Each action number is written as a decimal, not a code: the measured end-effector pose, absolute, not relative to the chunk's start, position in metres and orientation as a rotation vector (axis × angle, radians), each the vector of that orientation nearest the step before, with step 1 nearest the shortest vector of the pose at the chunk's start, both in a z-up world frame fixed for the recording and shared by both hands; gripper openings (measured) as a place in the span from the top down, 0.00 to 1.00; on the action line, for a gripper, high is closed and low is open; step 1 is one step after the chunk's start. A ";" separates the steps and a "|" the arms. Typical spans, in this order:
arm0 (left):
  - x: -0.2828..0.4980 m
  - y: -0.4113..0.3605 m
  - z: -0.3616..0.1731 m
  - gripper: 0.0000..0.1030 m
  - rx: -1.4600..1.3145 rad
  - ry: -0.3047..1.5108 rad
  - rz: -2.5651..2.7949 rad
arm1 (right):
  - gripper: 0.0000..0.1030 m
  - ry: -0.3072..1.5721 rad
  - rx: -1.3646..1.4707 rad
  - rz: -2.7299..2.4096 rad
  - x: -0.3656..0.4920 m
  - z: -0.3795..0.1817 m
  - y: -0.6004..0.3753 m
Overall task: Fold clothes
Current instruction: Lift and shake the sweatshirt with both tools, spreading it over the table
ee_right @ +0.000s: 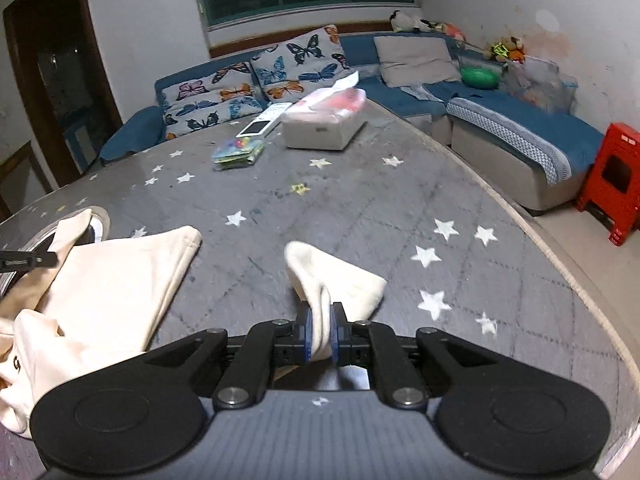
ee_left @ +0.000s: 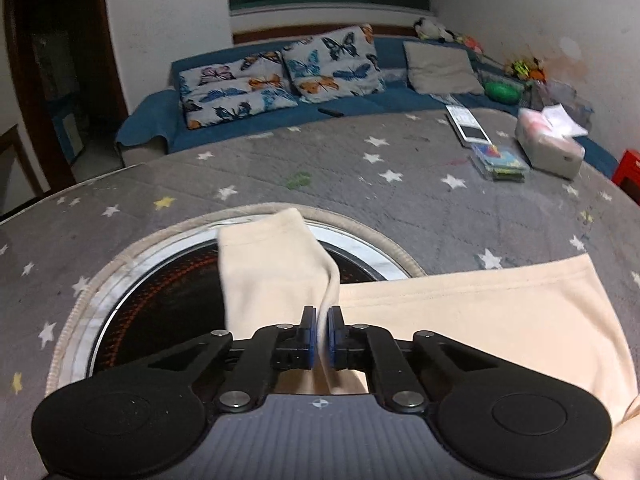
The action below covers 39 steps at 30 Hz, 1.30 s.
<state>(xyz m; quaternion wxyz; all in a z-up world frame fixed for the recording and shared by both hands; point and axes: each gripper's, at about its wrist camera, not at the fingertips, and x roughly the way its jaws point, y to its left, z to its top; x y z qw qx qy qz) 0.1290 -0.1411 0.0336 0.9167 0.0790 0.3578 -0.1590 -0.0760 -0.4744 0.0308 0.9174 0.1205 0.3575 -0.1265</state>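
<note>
Black linkage arms and blue pads of the left claw [ee_left: 322, 330] pinch a thin fold of the cream garment [ee_left: 460, 312], whose soft knit drapes right across the grey, star-printed quilted tabletop [ee_left: 360, 184]. One narrow cloth end [ee_left: 264, 264] lies over a round recessed heater [ee_left: 160, 304] with a braided rim. Farther off sit a tissue box [ee_left: 552, 144], a clear case [ee_left: 498, 162] and a blue sofa [ee_left: 280, 116] with butterfly pillows.

From the right wrist, the right claw [ee_right: 320, 334] clamps a bunched cream corner [ee_right: 340, 284]; the garment's bulk lies left, on the tabletop. A red stool [ee_right: 616, 184] stands on the floor.
</note>
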 end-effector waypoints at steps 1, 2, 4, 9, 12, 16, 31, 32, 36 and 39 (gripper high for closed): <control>0.126 -0.137 0.036 0.95 0.153 0.729 -0.317 | 0.90 0.738 0.246 -0.259 -0.076 0.031 -0.474; 0.124 -0.134 0.039 0.95 0.143 0.722 -0.308 | 0.88 0.738 0.244 -0.260 -0.076 0.031 -0.474; 0.119 -0.126 0.044 0.96 0.124 0.708 -0.288 | 0.88 0.739 0.233 -0.260 -0.076 0.031 -0.471; 0.103 -0.101 0.056 0.98 0.077 0.675 -0.237 | 0.86 0.743 0.214 -0.255 -0.075 0.033 -0.468; 0.093 -0.087 0.060 0.98 0.055 0.661 -0.218 | 0.86 0.736 0.197 -0.246 -0.076 0.037 -0.463; 0.084 -0.076 0.065 0.98 0.039 0.655 -0.227 | 0.81 0.709 0.169 -0.215 -0.077 0.048 -0.454; 0.160 -0.148 0.047 0.51 0.082 0.742 -0.297 | 0.68 0.732 0.118 0.030 -0.052 0.054 -0.401; 0.167 -0.153 0.043 0.48 0.089 0.746 -0.296 | 0.68 0.735 0.115 0.040 -0.051 0.054 -0.399; 0.193 -0.168 0.027 0.48 0.119 0.774 -0.256 | 0.67 0.744 0.105 0.077 -0.048 0.053 -0.390; 0.203 -0.167 0.016 0.52 0.098 0.813 -0.259 | 0.66 0.752 0.098 0.106 -0.045 0.051 -0.384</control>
